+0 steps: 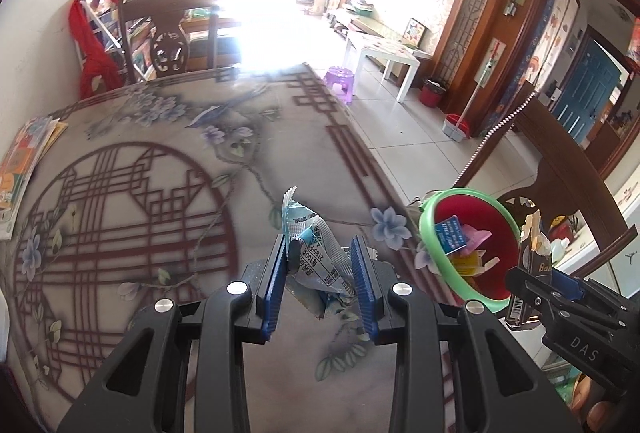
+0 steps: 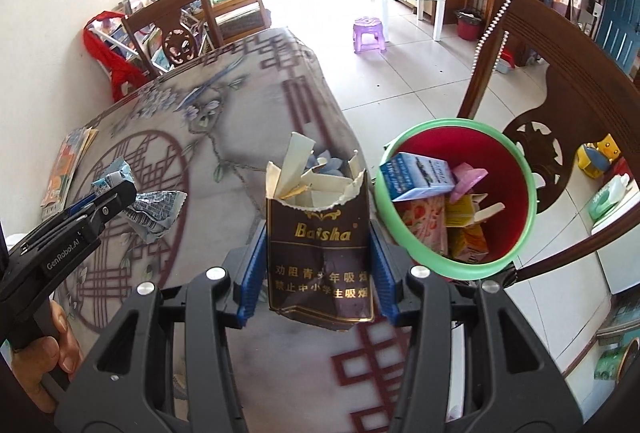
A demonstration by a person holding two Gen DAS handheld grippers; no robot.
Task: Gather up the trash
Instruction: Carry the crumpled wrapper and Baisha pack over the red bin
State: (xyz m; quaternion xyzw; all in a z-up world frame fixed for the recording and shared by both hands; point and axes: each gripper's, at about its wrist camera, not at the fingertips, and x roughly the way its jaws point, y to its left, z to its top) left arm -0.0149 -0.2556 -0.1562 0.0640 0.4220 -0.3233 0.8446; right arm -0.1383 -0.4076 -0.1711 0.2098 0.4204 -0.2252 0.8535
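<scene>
Right wrist view: right gripper (image 2: 318,253) pinches a torn cigarette pack (image 2: 320,233) beside the bin (image 2: 420,257); left gripper (image 1: 320,269) pinches a crumpled wrapper (image 1: 316,253)

The bench cover (image 2: 248,137) is showing grey with dark red lattice and pale blue flowers; the bin (image 2: 516,169) is red inside, green-rimmed.

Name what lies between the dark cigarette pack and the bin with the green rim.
Nothing: the right wrist view shows only bare tablecloth between the cigarette pack, clamped in the right gripper, and the bin.
</scene>
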